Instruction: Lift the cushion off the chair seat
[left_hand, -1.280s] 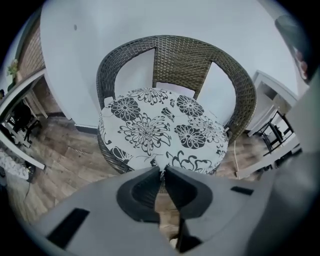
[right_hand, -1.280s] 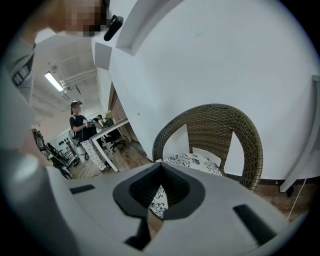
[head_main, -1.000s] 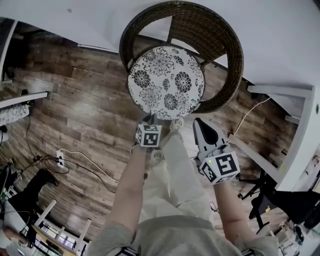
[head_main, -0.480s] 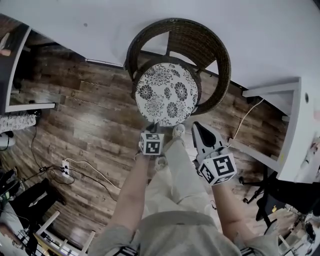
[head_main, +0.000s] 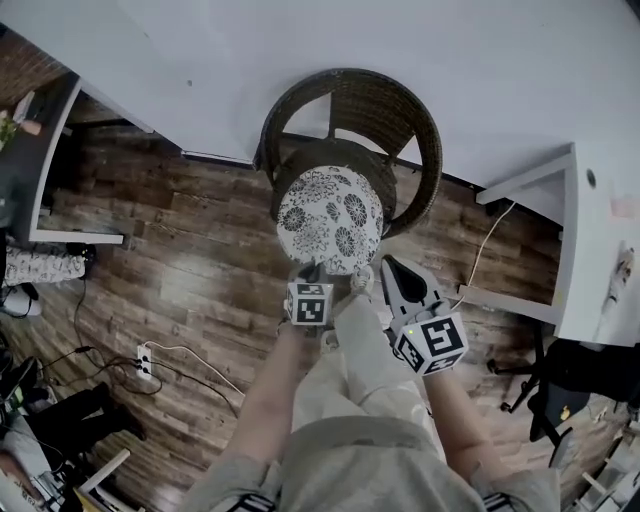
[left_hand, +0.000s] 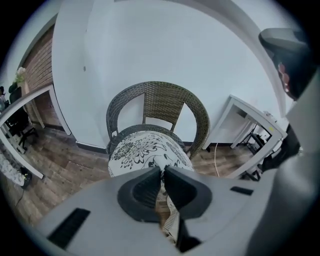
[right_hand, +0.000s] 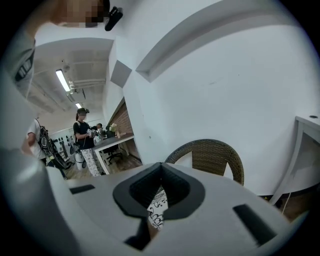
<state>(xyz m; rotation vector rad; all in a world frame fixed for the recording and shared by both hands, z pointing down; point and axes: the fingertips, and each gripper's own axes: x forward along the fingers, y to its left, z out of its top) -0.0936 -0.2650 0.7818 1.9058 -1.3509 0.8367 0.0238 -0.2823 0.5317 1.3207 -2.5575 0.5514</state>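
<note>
The round white cushion with black flowers (head_main: 328, 215) is tilted, its near edge raised toward me above the dark seat of the woven wicker chair (head_main: 420, 130). My left gripper (head_main: 310, 268) is shut on that near edge. In the left gripper view the jaws (left_hand: 163, 170) pinch the fabric and the cushion (left_hand: 140, 152) spreads out beyond them in front of the chair back (left_hand: 162, 102). My right gripper (head_main: 386, 263) meets the cushion's near right edge. In its own view the jaws (right_hand: 161, 167) are closed, with floral fabric (right_hand: 157, 212) showing between the fingers.
The chair stands against a white wall on a wood floor. A white desk (head_main: 590, 220) is at the right, with a cable (head_main: 490, 250) running under it. A power strip (head_main: 147, 360) lies at the left. The person's legs (head_main: 350, 360) are below the grippers. People (right_hand: 82, 140) stand far off.
Both grippers have risen and drawn back toward me with the cushion. Its near edge has come up and the dark seat now shows behind its far edge.
</note>
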